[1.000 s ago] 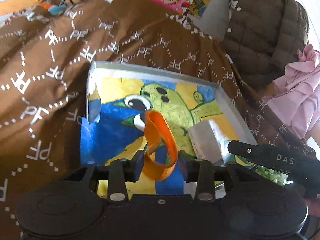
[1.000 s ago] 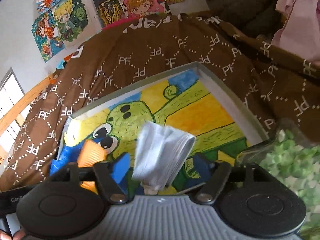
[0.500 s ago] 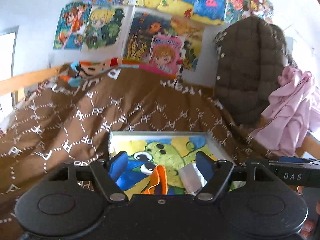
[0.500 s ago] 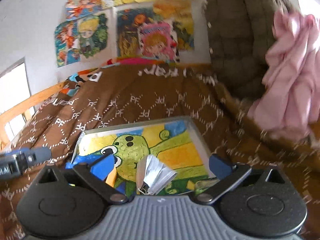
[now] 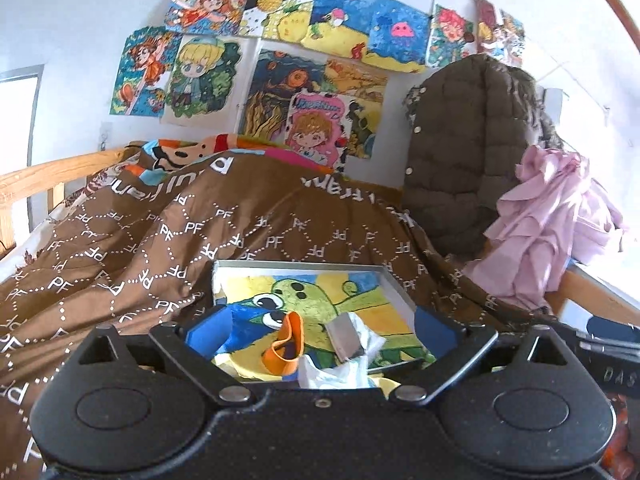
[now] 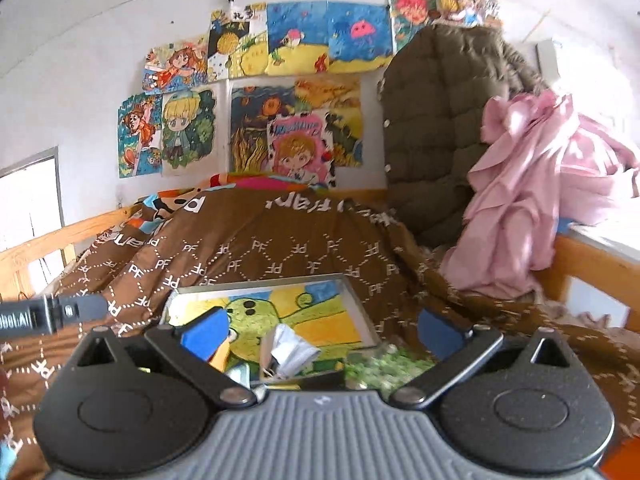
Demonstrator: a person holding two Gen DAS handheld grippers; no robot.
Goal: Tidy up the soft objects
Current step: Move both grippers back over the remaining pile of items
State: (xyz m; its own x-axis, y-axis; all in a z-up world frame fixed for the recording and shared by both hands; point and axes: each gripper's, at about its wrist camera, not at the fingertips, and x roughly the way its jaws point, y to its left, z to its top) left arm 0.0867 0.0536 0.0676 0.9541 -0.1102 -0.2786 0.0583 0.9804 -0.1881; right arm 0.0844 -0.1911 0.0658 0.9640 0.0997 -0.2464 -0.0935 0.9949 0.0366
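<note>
Bed with brown quilt (image 5: 248, 236) fills the scene; on it sits a shallow tray (image 5: 394, 286) lined with a green-creature drawing. Both sets of tongs hang back on the near side, tray ahead and below. Left tongs (image 5: 320, 334): jaws have just been opening, now wide, nothing between the pads. Right tongs (image 6: 320, 330): spread wide, empty. Orange band (image 5: 286, 350) lies in the tray's near-left part, standing on edge, loop running near to far, straight ahead of the left tongs. Folded white mask (image 6: 290, 350) lies just right of it, nearer the right tongs. Both soft items look placed; next pick likely lies outside the tray.
</note>
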